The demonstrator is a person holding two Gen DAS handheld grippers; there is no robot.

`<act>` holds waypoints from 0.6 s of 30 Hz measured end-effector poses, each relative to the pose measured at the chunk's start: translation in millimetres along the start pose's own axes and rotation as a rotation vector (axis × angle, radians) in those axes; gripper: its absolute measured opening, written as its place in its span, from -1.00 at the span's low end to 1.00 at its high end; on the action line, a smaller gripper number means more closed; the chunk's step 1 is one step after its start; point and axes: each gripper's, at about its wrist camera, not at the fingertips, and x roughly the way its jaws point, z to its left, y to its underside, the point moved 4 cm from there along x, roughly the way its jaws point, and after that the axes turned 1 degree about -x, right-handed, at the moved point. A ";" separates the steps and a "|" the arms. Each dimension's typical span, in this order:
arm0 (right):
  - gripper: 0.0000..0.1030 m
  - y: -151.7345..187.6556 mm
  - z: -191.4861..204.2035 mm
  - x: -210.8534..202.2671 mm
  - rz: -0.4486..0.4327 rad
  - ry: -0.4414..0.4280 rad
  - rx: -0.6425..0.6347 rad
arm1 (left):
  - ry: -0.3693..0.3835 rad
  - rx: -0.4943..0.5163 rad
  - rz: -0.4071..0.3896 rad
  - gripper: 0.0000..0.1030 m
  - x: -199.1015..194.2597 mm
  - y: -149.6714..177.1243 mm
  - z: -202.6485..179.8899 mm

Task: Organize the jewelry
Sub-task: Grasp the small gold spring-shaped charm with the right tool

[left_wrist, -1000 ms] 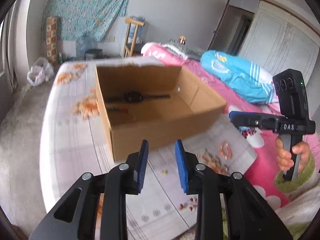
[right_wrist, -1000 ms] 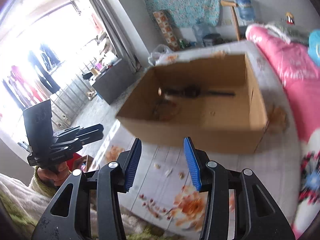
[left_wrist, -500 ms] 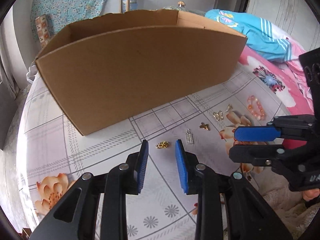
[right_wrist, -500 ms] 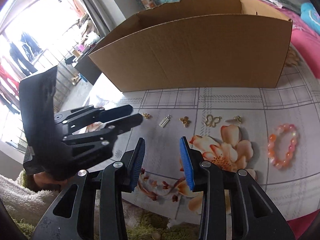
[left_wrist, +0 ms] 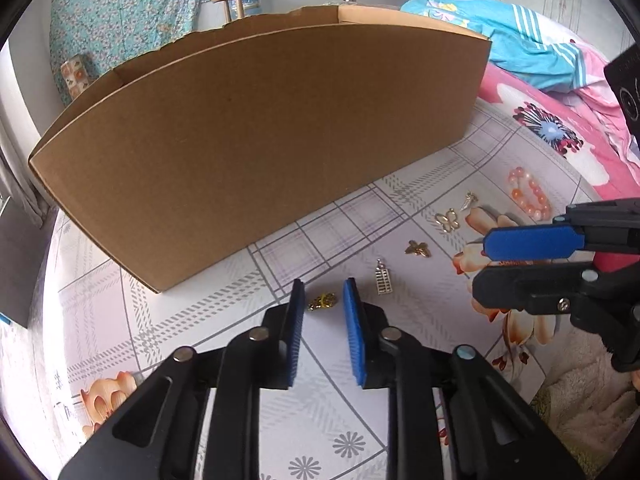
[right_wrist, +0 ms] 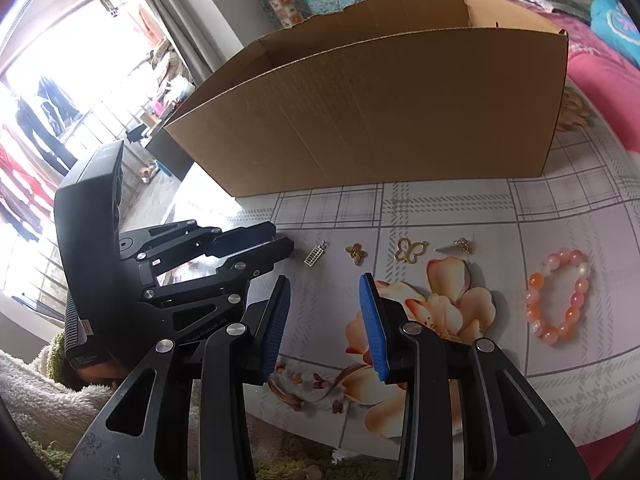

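A small gold knot charm (left_wrist: 322, 301) lies on the tablecloth between the tips of my left gripper (left_wrist: 323, 286). Its jaws are closing, with a gap still showing on both sides of the charm. To its right lie a silver ladder charm (left_wrist: 383, 278), a gold bee charm (left_wrist: 417, 249), a butterfly outline (left_wrist: 447, 220), a cone charm (left_wrist: 468, 201) and a pink bead bracelet (left_wrist: 528, 196). My right gripper (right_wrist: 324, 280) hovers open over a flower print, with nothing between its fingers. The ladder charm (right_wrist: 315, 255) and the bracelet (right_wrist: 560, 296) lie beyond it.
An open cardboard box (left_wrist: 260, 140) stands just behind the row of charms, and its inside is hidden from here. The two grippers are close together, left gripper (right_wrist: 282, 237) beside the right. A pink bed (left_wrist: 560, 92) borders the table on the right.
Both grippers came down from above the box to just over the tablecloth. The box's inside dropped out of sight. The left jaws narrowed around the gold charm.
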 end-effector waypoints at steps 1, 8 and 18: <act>-0.34 0.6 -0.6 -2.4 -0.003 0.002 0.000 | 0.000 -0.002 -0.004 -0.70 0.0 0.1 -0.6; -0.33 3.3 -4.8 -8.8 -0.013 0.004 0.001 | -0.019 0.012 -0.021 -0.93 -1.8 3.6 -3.7; -0.33 0.6 9.9 0.3 0.010 -0.004 -0.063 | -0.003 -0.092 -0.037 -0.94 -14.6 18.8 17.9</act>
